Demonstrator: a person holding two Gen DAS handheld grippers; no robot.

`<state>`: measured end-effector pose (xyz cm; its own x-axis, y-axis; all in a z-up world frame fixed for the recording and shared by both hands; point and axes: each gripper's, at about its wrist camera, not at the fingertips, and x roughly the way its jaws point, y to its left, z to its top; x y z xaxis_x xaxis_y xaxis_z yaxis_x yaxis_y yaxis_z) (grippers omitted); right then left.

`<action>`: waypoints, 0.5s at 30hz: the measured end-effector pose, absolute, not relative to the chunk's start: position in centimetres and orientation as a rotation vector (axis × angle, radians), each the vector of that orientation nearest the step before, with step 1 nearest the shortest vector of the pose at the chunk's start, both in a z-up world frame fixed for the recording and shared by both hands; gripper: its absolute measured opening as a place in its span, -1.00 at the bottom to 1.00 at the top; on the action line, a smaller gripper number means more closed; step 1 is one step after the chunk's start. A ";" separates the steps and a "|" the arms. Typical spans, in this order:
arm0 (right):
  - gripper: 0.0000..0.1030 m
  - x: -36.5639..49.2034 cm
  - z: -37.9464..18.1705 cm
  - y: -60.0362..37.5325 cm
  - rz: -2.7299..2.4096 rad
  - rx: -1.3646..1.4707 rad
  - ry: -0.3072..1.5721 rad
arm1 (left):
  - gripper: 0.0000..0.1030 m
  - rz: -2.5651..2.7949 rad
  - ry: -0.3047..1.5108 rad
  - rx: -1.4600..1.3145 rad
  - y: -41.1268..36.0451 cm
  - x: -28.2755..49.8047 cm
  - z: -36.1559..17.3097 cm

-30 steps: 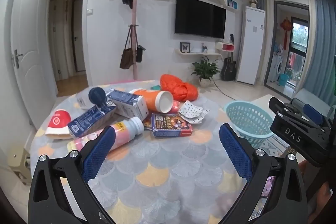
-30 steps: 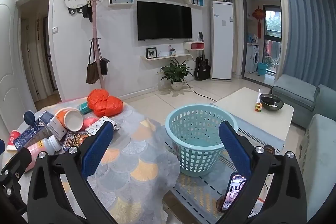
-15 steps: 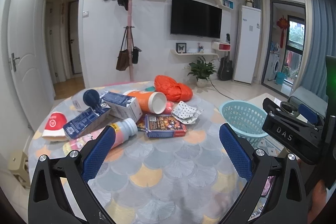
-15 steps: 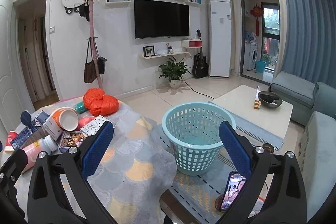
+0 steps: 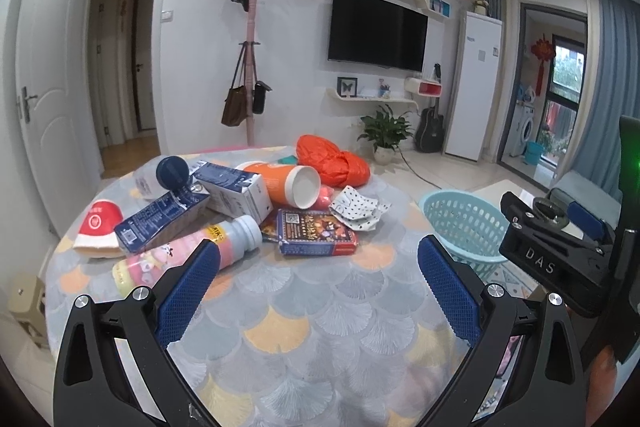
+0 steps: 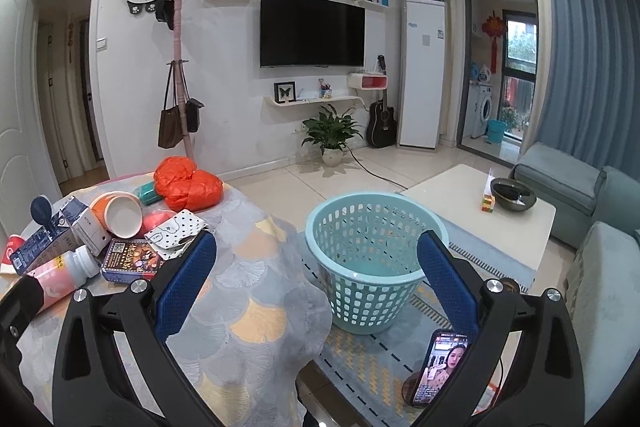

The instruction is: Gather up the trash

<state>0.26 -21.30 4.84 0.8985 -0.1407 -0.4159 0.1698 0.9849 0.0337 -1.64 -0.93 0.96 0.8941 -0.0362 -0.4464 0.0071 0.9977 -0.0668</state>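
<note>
left claw (image 5: 318,283) drawn back from trash pile | both wide open, empty | right claw (image 6: 316,275) over basket (image 6: 374,259)

- My left gripper (image 5: 318,281) has matt black plastic arms and rough-textured blue pads.
- The basket (image 6: 374,259) is smooth perforated turquoise plastic.
- The tablecloth (image 5: 304,311) looks like soft matt cloth.
- The orange bag (image 5: 332,161) is crinkled, glossy plastic.

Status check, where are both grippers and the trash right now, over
Left gripper open, empty, above table. Right gripper open, empty, facing basket. Trash pile untouched on table. Basket empty on floor, path clear.
</note>
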 end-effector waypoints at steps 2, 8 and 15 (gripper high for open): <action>0.85 0.0 5.0 -21.2 -0.159 0.072 0.415 | 0.85 -0.019 0.463 -0.064 -0.8 -1.8 1.0; 0.85 -0.4 5.6 -21.0 -0.160 0.065 0.407 | 0.85 -0.020 0.448 -0.081 -0.2 -2.4 1.4; 0.85 -1.2 6.5 -21.4 -0.167 0.075 0.396 | 0.85 -0.031 0.423 -0.076 -0.5 -3.3 2.4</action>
